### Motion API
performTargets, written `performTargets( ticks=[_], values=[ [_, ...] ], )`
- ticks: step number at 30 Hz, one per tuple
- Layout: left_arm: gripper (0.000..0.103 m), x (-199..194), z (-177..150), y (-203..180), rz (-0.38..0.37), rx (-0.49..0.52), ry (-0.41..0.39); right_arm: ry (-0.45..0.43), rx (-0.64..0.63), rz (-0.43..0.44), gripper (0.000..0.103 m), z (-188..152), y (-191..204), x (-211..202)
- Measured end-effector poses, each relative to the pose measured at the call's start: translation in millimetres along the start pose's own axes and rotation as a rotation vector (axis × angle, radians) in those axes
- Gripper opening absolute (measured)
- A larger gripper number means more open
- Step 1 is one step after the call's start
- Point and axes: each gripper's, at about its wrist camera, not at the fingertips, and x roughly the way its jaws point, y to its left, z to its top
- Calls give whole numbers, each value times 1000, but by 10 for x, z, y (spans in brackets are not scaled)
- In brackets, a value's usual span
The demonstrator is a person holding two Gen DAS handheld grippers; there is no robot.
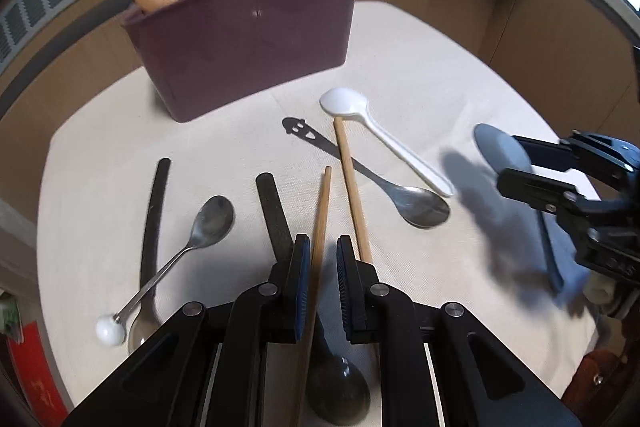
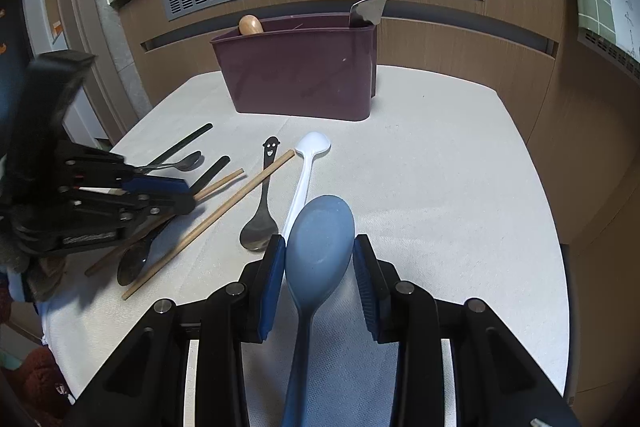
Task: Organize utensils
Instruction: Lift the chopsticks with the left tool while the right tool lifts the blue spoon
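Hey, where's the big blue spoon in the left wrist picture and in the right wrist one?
Left wrist view: the blue spoon is at the far right, its bowl between the fingers of the right hand-held gripper.
Right wrist view: the blue spoon fills the lower centre, handle running to the bottom edge.
Shared landmark: the maroon utensil holder at the cloth's far edge.

A wooden handle (image 2: pixel 250 24) and a metal blade (image 2: pixel 366 11) stood mostly hidden inside the maroon caddy (image 2: pixel 300 75); the blue spoon (image 2: pixel 320 243) ran past the frame's bottom edge.
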Motion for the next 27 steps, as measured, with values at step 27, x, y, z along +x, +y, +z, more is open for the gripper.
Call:
performTargets(
  ticks=[27],
  values=[
    [5, -2143, 645, 664, -62, -308, -681, -388, -69, -29, 32, 1038, 173, -983]
  ],
)
